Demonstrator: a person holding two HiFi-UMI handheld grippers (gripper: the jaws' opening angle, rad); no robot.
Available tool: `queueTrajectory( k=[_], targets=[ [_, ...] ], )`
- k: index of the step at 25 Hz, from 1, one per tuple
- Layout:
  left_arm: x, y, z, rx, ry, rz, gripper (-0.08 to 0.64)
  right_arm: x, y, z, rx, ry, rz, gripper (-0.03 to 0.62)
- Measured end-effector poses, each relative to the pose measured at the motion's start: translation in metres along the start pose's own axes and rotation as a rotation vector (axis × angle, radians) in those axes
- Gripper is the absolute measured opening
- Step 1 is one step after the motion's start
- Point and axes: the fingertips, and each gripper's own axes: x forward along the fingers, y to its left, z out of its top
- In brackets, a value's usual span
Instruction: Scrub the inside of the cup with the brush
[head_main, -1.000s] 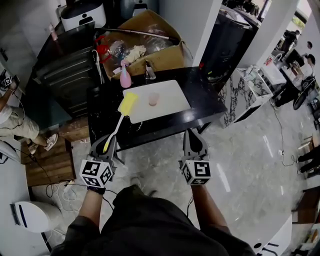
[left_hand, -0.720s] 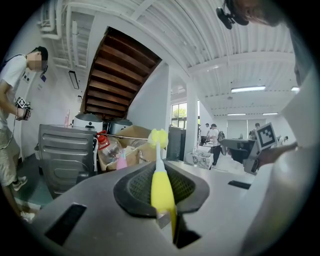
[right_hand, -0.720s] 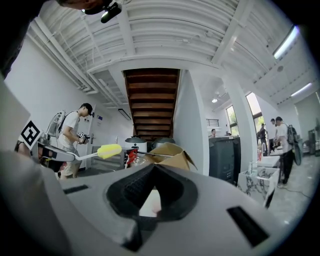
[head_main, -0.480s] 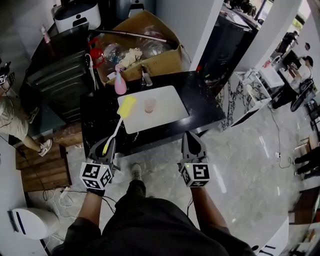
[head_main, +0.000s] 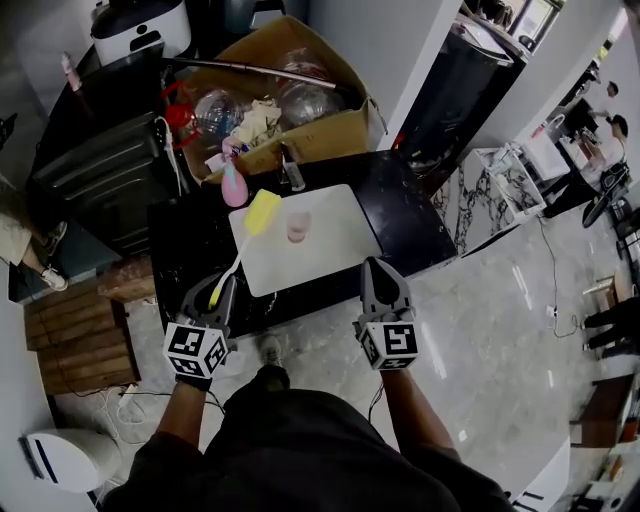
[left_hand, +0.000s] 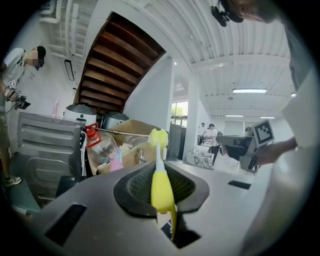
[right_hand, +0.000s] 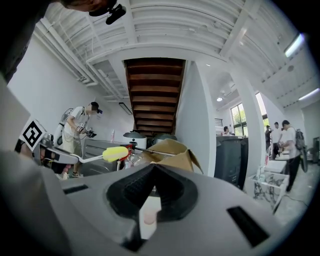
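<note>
Left gripper is clamped on the handle of the yellow sponge brush. The pink cup sits on the white board on the dark surface, well apart from both grippers. Right gripper is closed and empty. Poke that unheld cup and it probably tips.

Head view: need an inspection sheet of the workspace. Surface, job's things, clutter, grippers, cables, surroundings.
Surface: black table with a white board on it.
Job's things: pink cup upright on the board; yellow brush held in the air, not in the cup.
Clutter: pink spray bottle at the table's back edge; cardboard box of bottles and rags behind.
Grippers: left gripper shut on the brush handle; right gripper shut, empty.
Cables: loose cables on the floor, left.
Surroundings: marble counter right, wooden platform left.
</note>
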Motion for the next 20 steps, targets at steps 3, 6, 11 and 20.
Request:
queueTrajectory(
  k=[3, 6, 11, 20],
  targets=[
    [0.021, 0.01, 0.0, -0.01, 0.01, -0.013, 0.037, 0.023, -0.003, -0.004, 0.001, 0.024, 0.004, 0.0],
    [0.039, 0.019, 0.003, -0.016, 0.017, -0.027, 0.037, 0.045, -0.006, -0.002, -0.002, 0.034, 0.003, 0.002],
    [0.061, 0.033, 0.008, -0.023, 0.031, -0.044, 0.038, 0.072, -0.008, -0.004, 0.0, 0.064, -0.001, 0.002],
    [0.085, 0.054, 0.008, -0.028, 0.056, -0.056, 0.038, 0.116, -0.007, -0.009, -0.008, 0.037, 0.027, 0.004]
  ],
)
